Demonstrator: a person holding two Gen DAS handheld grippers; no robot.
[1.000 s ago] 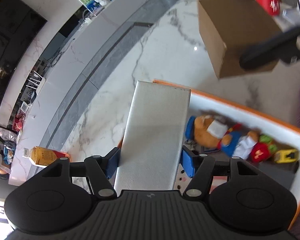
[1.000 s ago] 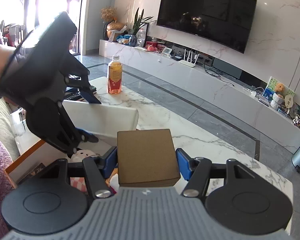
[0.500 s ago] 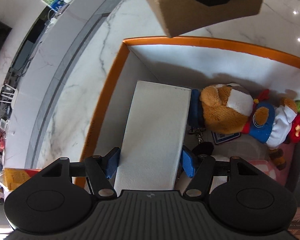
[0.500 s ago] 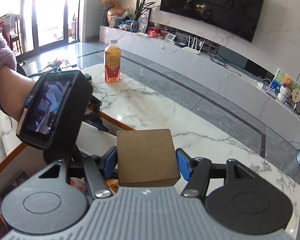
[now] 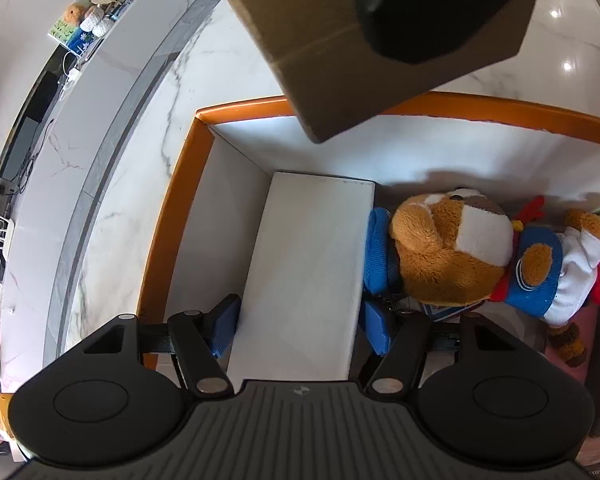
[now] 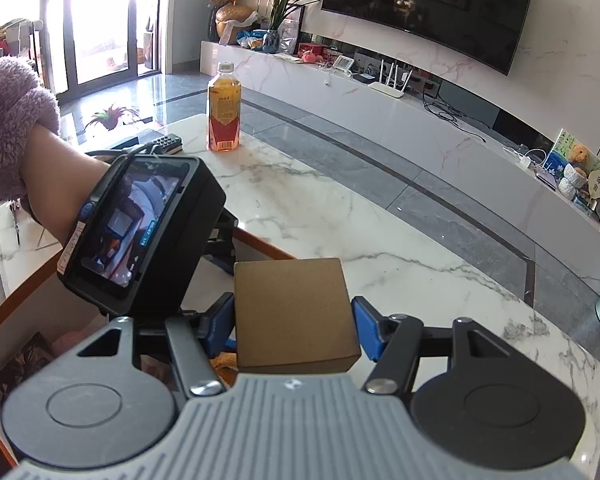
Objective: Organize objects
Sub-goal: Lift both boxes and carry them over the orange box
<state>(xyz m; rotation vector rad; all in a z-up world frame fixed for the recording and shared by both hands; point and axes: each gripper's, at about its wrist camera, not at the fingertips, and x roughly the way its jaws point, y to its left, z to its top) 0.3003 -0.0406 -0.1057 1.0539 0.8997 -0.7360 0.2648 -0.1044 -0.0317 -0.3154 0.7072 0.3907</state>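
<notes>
Left hand-held gripper (image 5: 300, 326), pads clamping a white box (image 5: 312, 272), having lowered it into the orange-rimmed bin's (image 5: 172, 208) left end beside the teddy bear (image 5: 448, 252); right hand-held gripper (image 6: 294, 326), gripping a brown box (image 6: 294, 312), waiting above at upper frame, its placement pending.

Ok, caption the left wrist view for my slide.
Left claw lowers a white box into the orange-rimmed bin beside a stuffed bear, cardboard box overhead.
</notes>
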